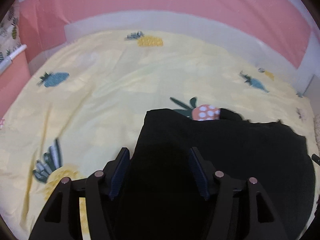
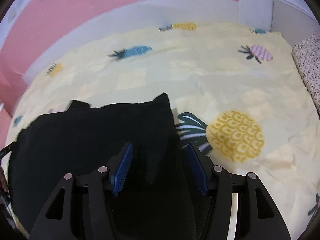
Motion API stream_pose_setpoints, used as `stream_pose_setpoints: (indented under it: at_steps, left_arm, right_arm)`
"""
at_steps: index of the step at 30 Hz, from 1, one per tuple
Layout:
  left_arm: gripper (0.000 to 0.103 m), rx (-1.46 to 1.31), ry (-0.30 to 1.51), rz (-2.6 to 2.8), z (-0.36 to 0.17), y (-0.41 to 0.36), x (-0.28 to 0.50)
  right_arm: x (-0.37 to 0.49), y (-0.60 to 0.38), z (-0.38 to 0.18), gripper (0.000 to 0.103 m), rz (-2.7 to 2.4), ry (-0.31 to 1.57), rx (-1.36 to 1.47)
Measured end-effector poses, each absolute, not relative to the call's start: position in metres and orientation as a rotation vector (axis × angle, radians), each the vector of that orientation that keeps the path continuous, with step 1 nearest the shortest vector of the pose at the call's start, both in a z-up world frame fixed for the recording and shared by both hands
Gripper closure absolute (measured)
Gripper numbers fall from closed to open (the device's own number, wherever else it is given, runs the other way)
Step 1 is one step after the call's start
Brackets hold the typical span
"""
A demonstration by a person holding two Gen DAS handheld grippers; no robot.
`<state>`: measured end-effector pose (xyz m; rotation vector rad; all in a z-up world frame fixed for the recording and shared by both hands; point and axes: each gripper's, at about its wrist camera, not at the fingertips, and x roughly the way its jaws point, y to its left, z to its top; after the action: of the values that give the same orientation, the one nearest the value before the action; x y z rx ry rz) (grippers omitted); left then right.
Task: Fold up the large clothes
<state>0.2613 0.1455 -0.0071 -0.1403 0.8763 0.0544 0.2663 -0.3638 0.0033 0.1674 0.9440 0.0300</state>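
Garment (image 1: 230,150) black, on sheet (image 1: 100,100) | left tongs (image 1: 159,156) agape, empty | right tongs (image 2: 160,151) agape, empty

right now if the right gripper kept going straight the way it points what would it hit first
Most likely the black folded garment lying on the yellow pineapple-print bedsheet. The right gripper points down at the garment's right side, jaws open, though depth is hard to judge.

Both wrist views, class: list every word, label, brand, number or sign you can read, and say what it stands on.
None: no readable text in either view.
The pale yellow bedsheet carries only pineapple pictures.
The black folded garment shows no visible label or print.
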Motion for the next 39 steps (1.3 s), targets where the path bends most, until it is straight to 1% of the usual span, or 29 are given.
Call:
stream_pose_setpoints:
  at_steps: [6,12,19,29,39]
  left_arm:
    - [0.04,-0.154,0.802,0.027,0.031,0.131,0.177]
    - [0.04,-0.145,0.794,0.011,0.048,0.112,0.108]
    - [0.039,-0.114,0.809,-0.023,0.058,0.081,0.051]
    - [0.039,-0.094,0.858,-0.082,0.055,0.045,0.006]
    - [0.039,-0.052,0.908,-0.115,0.044,0.021,-0.016]
  right_arm:
    - [0.183,-0.347,0.036,0.046,0.084,0.885,0.179]
    - [0.114,-0.319,0.054,0.046,0.121,0.851,0.121]
    - [0.055,-0.287,0.069,0.046,0.165,0.821,0.04]
    - [0.004,-0.258,0.078,0.046,0.171,0.81,-0.017]
    - [-0.017,-0.241,0.075,0.046,0.182,0.822,-0.026]
